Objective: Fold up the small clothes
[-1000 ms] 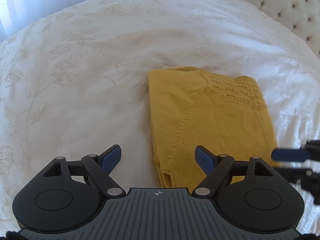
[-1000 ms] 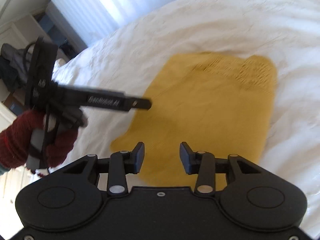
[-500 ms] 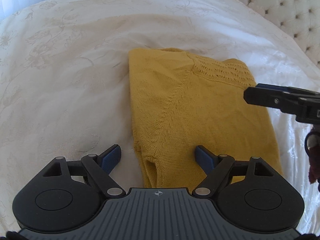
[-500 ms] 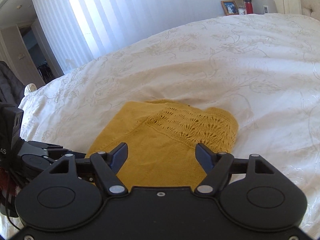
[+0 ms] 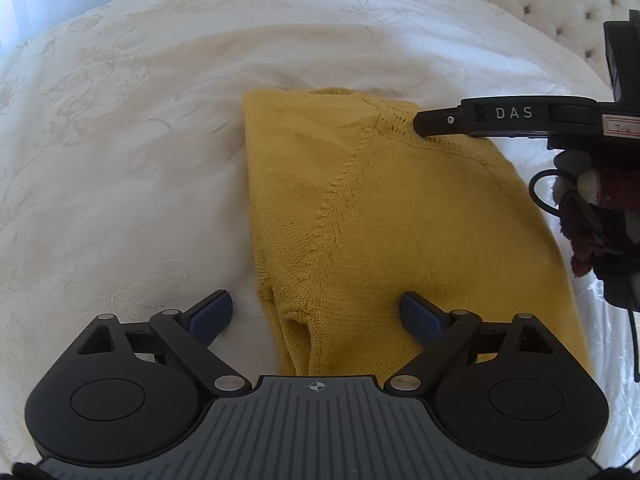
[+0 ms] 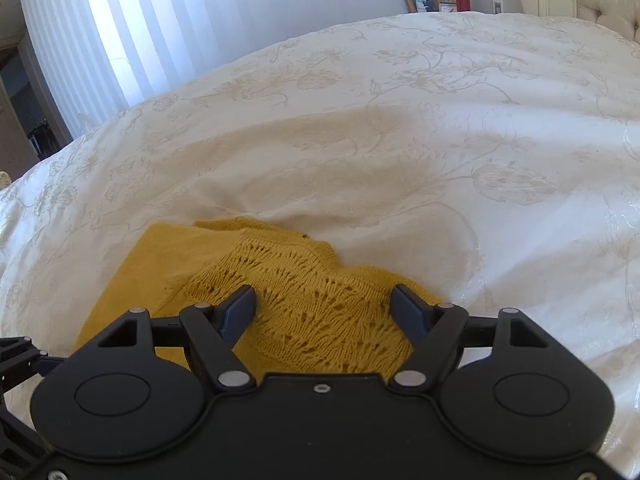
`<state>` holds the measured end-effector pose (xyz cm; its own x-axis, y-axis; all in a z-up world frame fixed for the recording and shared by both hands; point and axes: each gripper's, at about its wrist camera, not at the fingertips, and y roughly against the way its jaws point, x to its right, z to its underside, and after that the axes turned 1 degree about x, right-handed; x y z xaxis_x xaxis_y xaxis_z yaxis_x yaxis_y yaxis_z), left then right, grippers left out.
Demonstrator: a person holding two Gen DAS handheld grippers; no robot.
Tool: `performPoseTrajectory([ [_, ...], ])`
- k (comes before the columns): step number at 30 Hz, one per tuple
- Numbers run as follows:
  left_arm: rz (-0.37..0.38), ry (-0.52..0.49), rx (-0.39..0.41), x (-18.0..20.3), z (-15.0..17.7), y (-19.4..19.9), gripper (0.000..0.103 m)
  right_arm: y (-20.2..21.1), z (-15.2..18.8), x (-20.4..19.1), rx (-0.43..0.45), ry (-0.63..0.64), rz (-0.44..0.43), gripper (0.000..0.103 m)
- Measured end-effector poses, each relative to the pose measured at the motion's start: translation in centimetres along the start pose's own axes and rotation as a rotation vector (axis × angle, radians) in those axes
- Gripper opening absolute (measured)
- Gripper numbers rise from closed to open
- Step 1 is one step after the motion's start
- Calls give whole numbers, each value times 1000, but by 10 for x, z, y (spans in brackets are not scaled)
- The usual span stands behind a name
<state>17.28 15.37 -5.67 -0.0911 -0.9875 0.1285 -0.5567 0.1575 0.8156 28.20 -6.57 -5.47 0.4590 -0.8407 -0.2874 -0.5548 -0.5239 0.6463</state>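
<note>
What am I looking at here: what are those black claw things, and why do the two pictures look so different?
No robot here: a person holds a hand-held clamp in each hand, each with its own camera. One picture looks along the left gripper, the other along the right gripper. A folded yellow knitted sweater lies on a white bedspread. Both grippers are open above it, the left having just opened wider; neither holds anything. The black bar marked DAS in the left view is the right gripper seen from the side.
</note>
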Motion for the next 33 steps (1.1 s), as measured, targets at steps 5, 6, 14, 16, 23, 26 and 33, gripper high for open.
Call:
performPoseTrajectory([
  [5,33,88,74,-31,-10,29,91,21,-6,13,55,-10,-5,77],
  [6,38,119,89,-39,-11,35,91,27,-7,17,59,-5,-16,78],
  [14,136,259,-19,-58,8,35,91,63,18,52,-24,-118,-136,84],
  [16,146,249,-46,-52,17,30,91,65,29,57,-44,-137,-155,84],
  [23,177,201,-31,-30,19,20,91,59,56,63,-92,-187,-239,85],
  [26,178,206,-35,-27,16,10,91,52,60,63,-97,-197,-264,85],
  [33,211,178,-34,-15,13,-1,93,37,63,65,-80,-231,-326,92],
])
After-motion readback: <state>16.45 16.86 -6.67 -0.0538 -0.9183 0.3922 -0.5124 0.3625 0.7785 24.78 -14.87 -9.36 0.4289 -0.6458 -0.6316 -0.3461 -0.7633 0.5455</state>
